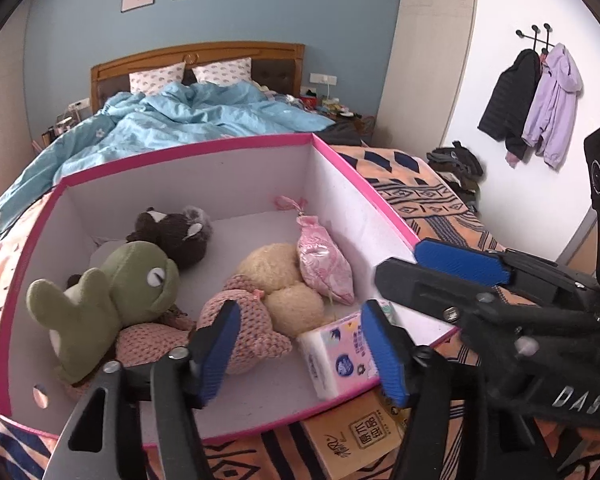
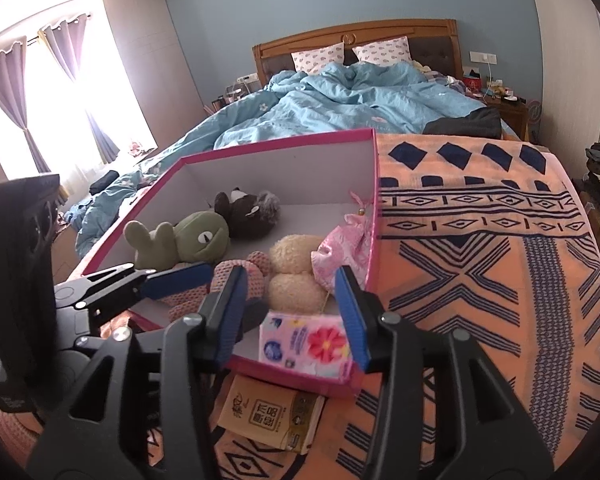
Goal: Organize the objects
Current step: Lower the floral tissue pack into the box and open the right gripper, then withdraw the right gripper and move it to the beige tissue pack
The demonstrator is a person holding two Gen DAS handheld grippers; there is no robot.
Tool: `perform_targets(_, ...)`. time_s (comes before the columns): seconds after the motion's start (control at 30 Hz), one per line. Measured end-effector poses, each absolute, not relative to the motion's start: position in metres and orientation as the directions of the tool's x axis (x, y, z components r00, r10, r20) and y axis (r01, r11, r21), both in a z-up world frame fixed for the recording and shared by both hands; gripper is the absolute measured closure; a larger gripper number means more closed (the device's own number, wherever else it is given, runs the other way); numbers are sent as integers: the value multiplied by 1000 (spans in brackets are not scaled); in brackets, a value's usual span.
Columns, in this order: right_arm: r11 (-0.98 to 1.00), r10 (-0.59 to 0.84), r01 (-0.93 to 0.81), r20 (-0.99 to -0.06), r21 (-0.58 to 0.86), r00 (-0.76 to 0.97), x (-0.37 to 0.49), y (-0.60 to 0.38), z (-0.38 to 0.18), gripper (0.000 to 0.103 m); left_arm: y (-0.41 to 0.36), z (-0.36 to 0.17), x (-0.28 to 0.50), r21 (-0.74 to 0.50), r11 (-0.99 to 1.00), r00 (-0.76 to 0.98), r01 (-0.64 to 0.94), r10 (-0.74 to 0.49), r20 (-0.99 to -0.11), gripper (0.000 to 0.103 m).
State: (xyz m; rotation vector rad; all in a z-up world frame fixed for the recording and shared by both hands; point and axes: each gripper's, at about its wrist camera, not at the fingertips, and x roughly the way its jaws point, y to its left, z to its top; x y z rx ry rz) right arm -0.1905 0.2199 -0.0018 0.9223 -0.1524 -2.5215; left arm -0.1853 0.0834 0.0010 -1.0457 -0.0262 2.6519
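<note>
Both tools hang over the near edge of the box (image 1: 380, 200), spread wide and holding nothing. The left tool (image 1: 296, 352) hovers above the knit toy (image 1: 240, 320), the tissue pack (image 1: 336, 356) just beside its right finger. The right tool (image 2: 288, 316) frames the same tissue pack (image 2: 304, 344), which leans in the box's near right corner, apart from both pads. Inside also lie a frog (image 1: 108, 300), a dark plush (image 1: 176, 232), a cream plush (image 1: 284, 288) and a pink pouch (image 1: 324, 264). A brown packet (image 2: 272, 416) lies on the patterned blanket (image 2: 480, 260) just outside the box's near wall. Behind, a bed carries a blue duvet (image 2: 360, 100); jackets (image 1: 536, 100) hang on the wall.
</note>
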Motion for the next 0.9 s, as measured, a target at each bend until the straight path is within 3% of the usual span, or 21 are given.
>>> perform_targets(0.23, -862, -506, 417, -539, 287, -674, -167, 234, 7, 53, 72, 13, -148, -84, -956, -762, -281, 276, -586, 22)
perform_targets(0.53, -804, -594, 473, -504, 359, -627, -122, 257, -2, 50, 48, 15, -87, -123, -925, -782, -359, 370, -501, 19)
perform_targets(0.9, -822, -567, 379, -679, 426, -466, -141, 242, -89, 50, 60, -47, -101, -208, -915, -630, -347, 391, -671, 22)
